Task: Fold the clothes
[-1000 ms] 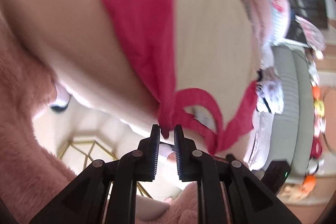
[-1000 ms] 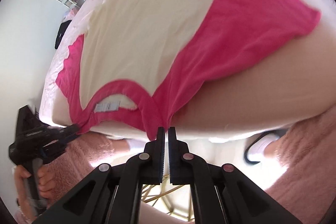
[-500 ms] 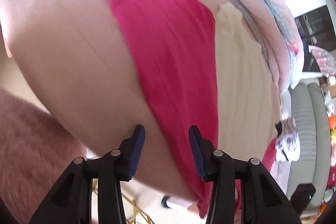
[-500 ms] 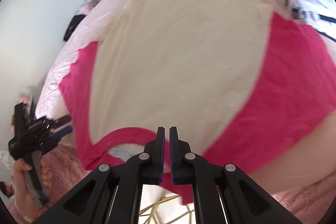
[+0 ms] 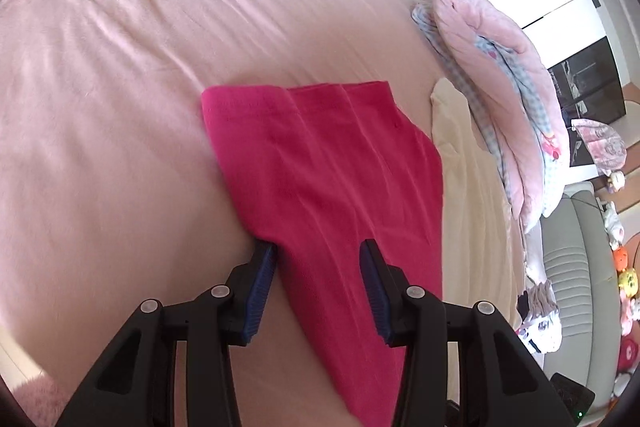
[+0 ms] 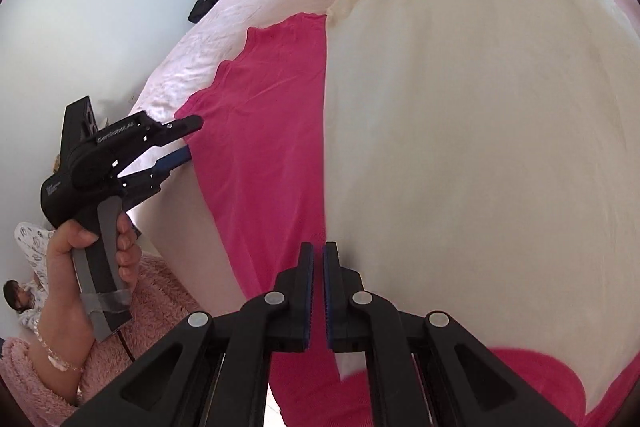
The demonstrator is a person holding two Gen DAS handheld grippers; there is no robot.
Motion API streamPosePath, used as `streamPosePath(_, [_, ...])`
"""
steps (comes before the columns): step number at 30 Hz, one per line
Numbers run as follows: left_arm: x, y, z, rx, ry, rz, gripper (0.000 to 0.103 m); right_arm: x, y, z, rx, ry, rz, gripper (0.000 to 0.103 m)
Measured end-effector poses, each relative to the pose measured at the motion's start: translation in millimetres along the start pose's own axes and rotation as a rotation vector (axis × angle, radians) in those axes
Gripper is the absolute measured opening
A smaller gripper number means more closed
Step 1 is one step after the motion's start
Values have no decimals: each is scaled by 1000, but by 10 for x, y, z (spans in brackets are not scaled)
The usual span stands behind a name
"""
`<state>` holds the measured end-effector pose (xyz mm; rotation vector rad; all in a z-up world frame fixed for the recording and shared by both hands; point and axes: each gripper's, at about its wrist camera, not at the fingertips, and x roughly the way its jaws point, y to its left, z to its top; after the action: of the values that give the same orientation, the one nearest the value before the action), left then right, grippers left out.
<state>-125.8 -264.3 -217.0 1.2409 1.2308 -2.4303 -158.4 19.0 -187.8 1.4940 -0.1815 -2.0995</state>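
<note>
Having let go of the collar, the left gripper (image 5: 318,259) is closing around the pink sleeve (image 5: 320,163), while the right gripper (image 6: 318,259) stays shut and empty.

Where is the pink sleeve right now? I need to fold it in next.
In the left wrist view the pink sleeve lies flat on the pink bedsheet, left of the cream shirt body, its near part between the closing left gripper fingers.

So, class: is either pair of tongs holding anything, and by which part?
Left tongs hold nothing: closing around the shirt's pink sleeve edge, not yet pinching. Right tongs are shut over the shirt; a grip cannot be told.
</note>
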Motion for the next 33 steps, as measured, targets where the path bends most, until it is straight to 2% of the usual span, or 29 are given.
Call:
streamPosePath(1, [20, -19, 39, 11, 7, 6, 9, 15, -12, 17, 12, 1, -6, 3])
streamPosePath(2, [40, -39, 78, 22, 13, 12, 2, 29, -31, 29, 26, 5, -12, 3])
streamPosePath(5, [-23, -106, 156, 84, 5, 18, 2, 44, -119, 36, 66, 25, -19, 3])
streamPosePath(8, [-63, -214, 271, 176, -2, 62, 2, -3, -128, 42, 68, 11, -19, 3])
streamPosePath(10, [-6, -224, 325, 207, 32, 86, 3, 52, -105, 4, 59, 29, -10, 3])
streamPosePath(12, [83, -78, 350, 143, 103, 83, 6, 148, -78, -56, 47, 62, 3, 3])
streamPosePath(14, [70, 169, 369, 8, 144, 14, 7, 216, -62, -142, 28, 77, 0, 4])
streamPosePath(15, [-6, 264, 391, -48, 133, -8, 9, 189, -82, -180, 39, 73, 7, 3])
streamPosePath(16, [-99, 321, 423, -73, 105, 4, 10, 161, -105, -217, 51, 77, 19, 4])
streamPosePath(18, [-256, 396, 521, -81, 30, 85, 13, 96, -158, -273, 81, 123, 58, 4])
streamPosePath(19, [-287, 449, 577, -96, 10, 95, 14, 61, -153, -284, 68, 134, 60, 4])
streamPosePath(21, [-149, 564, 677, -152, 74, -25, 15, -14, -136, -296, 45, 143, 67, 4])
streamPosePath(23, [-11, 575, 709, -170, 128, -112, 15, -82, -51, -219, 34, 86, 98, 4])
streamPosePath(25, [7, 504, 704, -147, 135, -121, 16, -32, 84, -151, -17, 77, 92, 4])
streamPosePath(26, [4, 463, 699, -131, 134, -118, 22, 6, 146, -127, -44, 79, 79, 4])
streamPosePath(27, [10, 446, 708, -130, 128, -123, 37, 91, 182, -137, -67, 104, 40, 4])
streamPosePath(28, [21, 442, 725, -137, 120, -133, 45, 191, 189, -165, -74, 144, 18, 4])
streamPosePath(29, [32, 438, 741, -143, 112, -142, 49, 262, 191, -195, -79, 172, 2, 4])
streamPosePath(30, [64, 434, 771, -137, 106, -140, 49, 252, 180, -234, -81, 166, 4, 4])
streamPosePath(31, [109, 430, 809, -123, 101, -131, 48, 241, 169, -272, -83, 161, 6, 4])
streamPosePath(32, [131, 411, 841, -85, 92, -83, 28, 229, 154, -308, -84, 159, 10, 4])
streamPosePath(33, [154, 375, 873, -29, 87, 9, 4, 213, 124, -333, -78, 168, 20, 4])
